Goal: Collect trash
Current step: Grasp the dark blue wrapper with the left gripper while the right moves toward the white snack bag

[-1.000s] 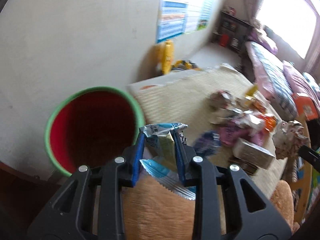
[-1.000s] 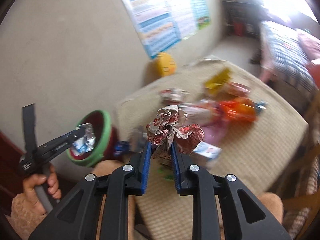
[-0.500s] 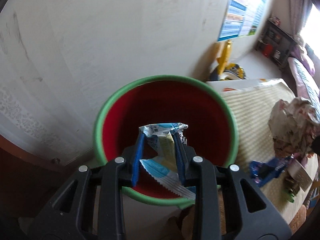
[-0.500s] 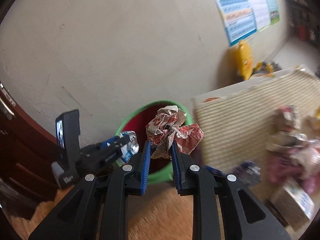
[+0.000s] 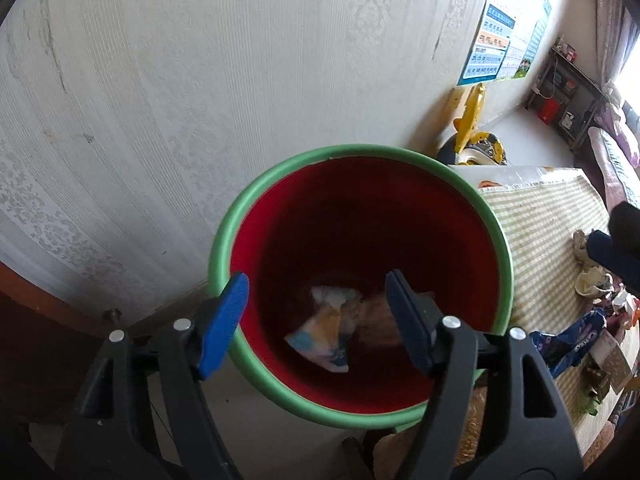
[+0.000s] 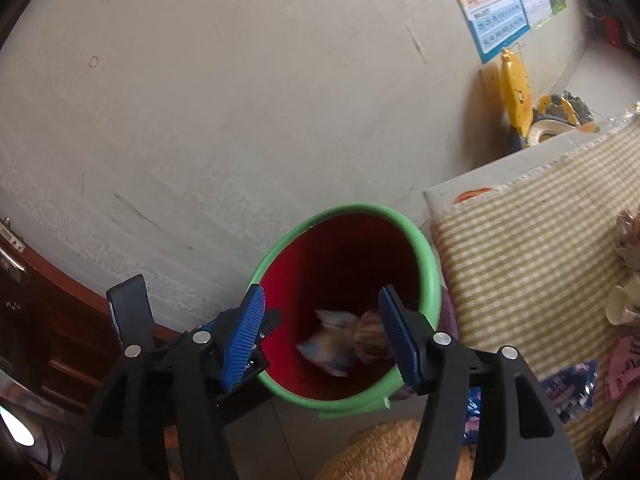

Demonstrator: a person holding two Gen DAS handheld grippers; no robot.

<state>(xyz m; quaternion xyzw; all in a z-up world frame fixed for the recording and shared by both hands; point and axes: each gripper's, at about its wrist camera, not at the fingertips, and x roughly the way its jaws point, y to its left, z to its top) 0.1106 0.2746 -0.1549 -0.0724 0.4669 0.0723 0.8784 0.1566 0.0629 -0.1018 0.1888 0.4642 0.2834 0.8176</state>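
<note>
Progress: two wrappers [image 5: 324,328] in bin [image 5: 502,248] | left gripper [image 5: 316,320], right gripper [image 6: 322,330] jaws opening, empty | left: litter [image 5: 576,340] on counter [image 5: 540,232]

1. You're looking at a table [image 6: 460,196] beside the wall, with a striped cloth [image 6: 532,248] spread over it.
2. On the cloth's right side lies litter: a dark blue wrapper [image 5: 576,336], crumpled paper [image 5: 594,282] and a pink wrapper [image 6: 624,364].
3. A red bin with a green rim [image 5: 506,264] sits just left of the table.
</note>
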